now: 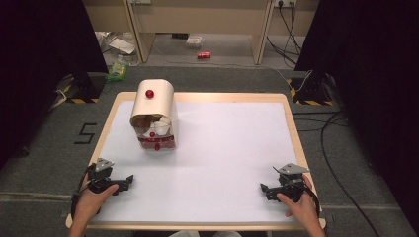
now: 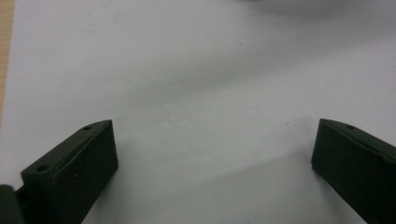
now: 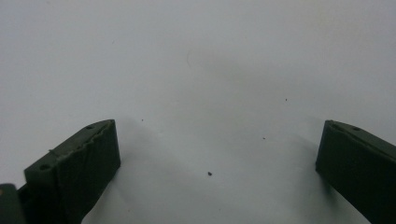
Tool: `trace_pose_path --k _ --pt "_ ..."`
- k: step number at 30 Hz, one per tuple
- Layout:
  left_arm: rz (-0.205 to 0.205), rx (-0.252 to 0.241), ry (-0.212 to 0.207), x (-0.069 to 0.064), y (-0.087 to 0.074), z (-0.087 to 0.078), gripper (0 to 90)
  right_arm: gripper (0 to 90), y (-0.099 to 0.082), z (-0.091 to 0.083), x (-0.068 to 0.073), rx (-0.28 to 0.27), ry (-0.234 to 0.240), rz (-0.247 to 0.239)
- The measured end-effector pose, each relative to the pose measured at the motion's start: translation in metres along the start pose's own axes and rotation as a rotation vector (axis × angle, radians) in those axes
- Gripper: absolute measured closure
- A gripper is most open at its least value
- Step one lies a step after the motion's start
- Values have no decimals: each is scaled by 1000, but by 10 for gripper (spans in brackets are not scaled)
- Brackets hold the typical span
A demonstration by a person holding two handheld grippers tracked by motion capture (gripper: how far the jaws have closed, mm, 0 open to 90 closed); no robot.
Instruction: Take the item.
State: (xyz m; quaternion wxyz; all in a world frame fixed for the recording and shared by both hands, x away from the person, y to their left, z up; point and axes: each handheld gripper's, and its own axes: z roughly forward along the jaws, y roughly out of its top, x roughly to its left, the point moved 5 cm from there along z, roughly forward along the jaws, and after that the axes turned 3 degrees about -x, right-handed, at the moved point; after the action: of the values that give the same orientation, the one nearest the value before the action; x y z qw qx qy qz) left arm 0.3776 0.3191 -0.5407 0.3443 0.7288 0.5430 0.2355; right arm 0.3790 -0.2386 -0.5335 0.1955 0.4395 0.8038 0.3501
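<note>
A cream bread-bin-shaped box (image 1: 153,106) with a red knob (image 1: 149,93) on its rounded lid stands at the back left of the white table top (image 1: 227,148); its front is raised and pale items with red trim show inside. My left gripper (image 1: 129,180) rests near the front left corner, held by a hand, pointing right. In the left gripper view its jaws stand wide apart over bare white surface (image 2: 210,93). My right gripper (image 1: 263,189) rests near the front right corner, pointing left, jaws equally wide with nothing between them (image 3: 215,154).
The table has a light wooden rim (image 1: 295,133). Beyond it on the grey floor lie a red can (image 1: 203,55), some packaging (image 1: 118,69) and cables (image 1: 326,133). Black curtains flank both sides.
</note>
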Motion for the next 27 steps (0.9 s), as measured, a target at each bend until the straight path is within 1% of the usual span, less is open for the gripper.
trace_pose_path --k 15,17,18,20,23,24,25,26,27 --pt "-2 0 -1 0 0 0 0 2 0 0 0 0 0 -1" --pt "-7 0 -6 0 1 -1 3 2 0 0 0 1 0 -2" --pt "2 2 -14 1 1 -1 5 2 0 0 0 2 0 3" --pt "6 2 -20 2 1 -1 8 2 0 0 0 1 1 -2" --pt "0 -9 -27 5 2 -4 63 2 0 0 0 1 1 -1" --pt "2 -17 -34 5 3 -5 99 2 0 0 0 2 0 2" --pt "1 -23 -47 4 5 -7 175 2 0 0 0 2 0 3" --pt "0 -25 -55 3 6 -7 169 2 0 0 0 2 0 3" --pt "6 -29 -60 1 8 -9 128 2 0 0 0 0 0 -2"
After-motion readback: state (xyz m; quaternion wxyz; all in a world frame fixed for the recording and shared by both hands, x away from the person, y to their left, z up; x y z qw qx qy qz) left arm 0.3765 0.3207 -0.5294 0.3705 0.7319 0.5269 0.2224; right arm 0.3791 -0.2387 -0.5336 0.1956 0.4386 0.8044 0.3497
